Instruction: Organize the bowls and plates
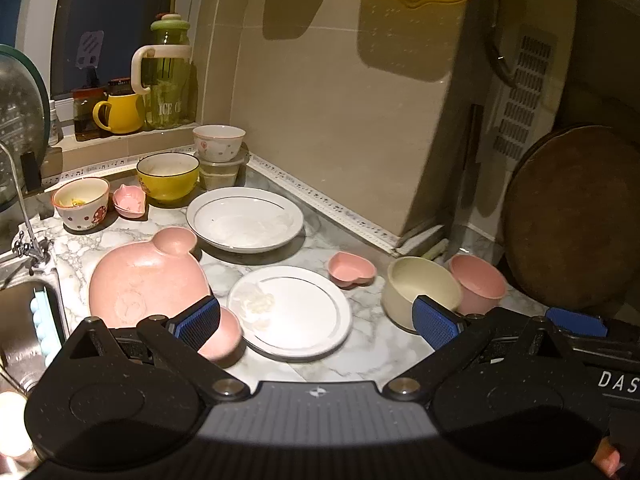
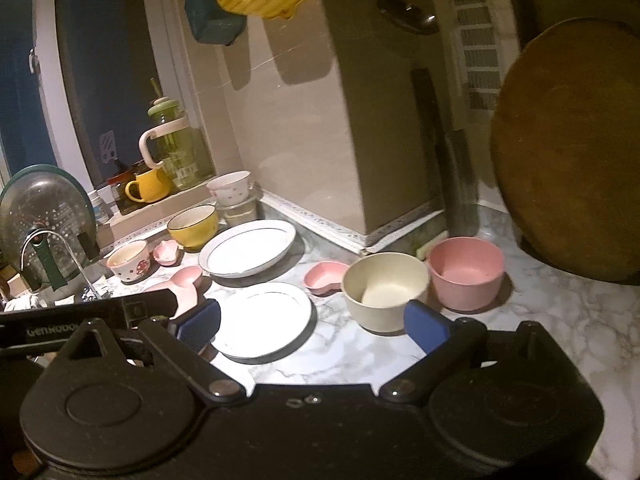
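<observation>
Both pairs of blue-padded fingers stood spread wide and held nothing, hovering low over the near edge of the marble bench (image 1: 372, 344). Between the left gripper (image 1: 316, 320) fingers lay the flat white plate (image 1: 290, 312), straight ahead and just beyond the pads, with a smear of food on its left half. A small pink bowl (image 1: 224, 332) sat close against the left pad, partly hidden behind it, and touched or nearly touched the big pink pig-shaped plate (image 1: 148, 276) further left. The right gripper (image 2: 316, 324) looked at the same flat white plate from its right side; the cream bowl (image 2: 384, 292) stood just beyond its right pad, with the pink bowl (image 2: 464, 276) beside that, the two rims close or touching. A heart-shaped pink dish (image 2: 324, 276) lay between the flat plate and the cream bowl.

The plate being round, it had no long axis to line up with; what mattered was that its rim faced the left gripper squarely and nearest, so that hand seemed the better placed to take it. The deeper white plate (image 1: 244, 220) lay behind it, well within a forward reach, and looked a likely place to stack. The right hand sat nearer the two bowls, which could nest. Each gripper pointed forward and slightly down, level from side to side. The other bowls at the back, by the window ledge, stood apart from both.
</observation>
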Motion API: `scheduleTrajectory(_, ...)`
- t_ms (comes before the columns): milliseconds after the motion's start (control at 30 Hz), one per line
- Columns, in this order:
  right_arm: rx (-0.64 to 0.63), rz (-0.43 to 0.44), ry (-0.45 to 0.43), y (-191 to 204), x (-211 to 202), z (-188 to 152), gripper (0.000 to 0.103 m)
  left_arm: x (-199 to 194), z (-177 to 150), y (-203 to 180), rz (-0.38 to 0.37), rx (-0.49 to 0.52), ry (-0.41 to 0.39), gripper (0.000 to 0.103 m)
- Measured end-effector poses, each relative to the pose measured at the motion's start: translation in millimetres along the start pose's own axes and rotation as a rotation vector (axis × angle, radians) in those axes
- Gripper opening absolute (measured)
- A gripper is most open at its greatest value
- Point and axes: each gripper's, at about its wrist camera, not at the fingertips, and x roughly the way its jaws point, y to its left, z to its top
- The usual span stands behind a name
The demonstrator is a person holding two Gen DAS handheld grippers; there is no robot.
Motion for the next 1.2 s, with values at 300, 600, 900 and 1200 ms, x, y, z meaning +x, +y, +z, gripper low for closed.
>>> scheduleTrajectory(300,-0.021,-0.014,0.099,24,84,37,0.098,76,43,56,0.026,-0.002,0.063,0.103)
scheduleTrajectory(600,-0.018,-0.063,0.202,44,188,74,0.091,165,93,111,0.088,0.052,0.129,0.103)
scheduleTrajectory(900,0.045,-0.12,0.325,47,286,80,0.078,251,123,163,0.111,-0.038,0.269,0.103)
scheduleTrajectory(1200,0.116,-0.144,0.403,43,335,79,0.07,307,129,188,0.09,-0.111,0.372,0.102)
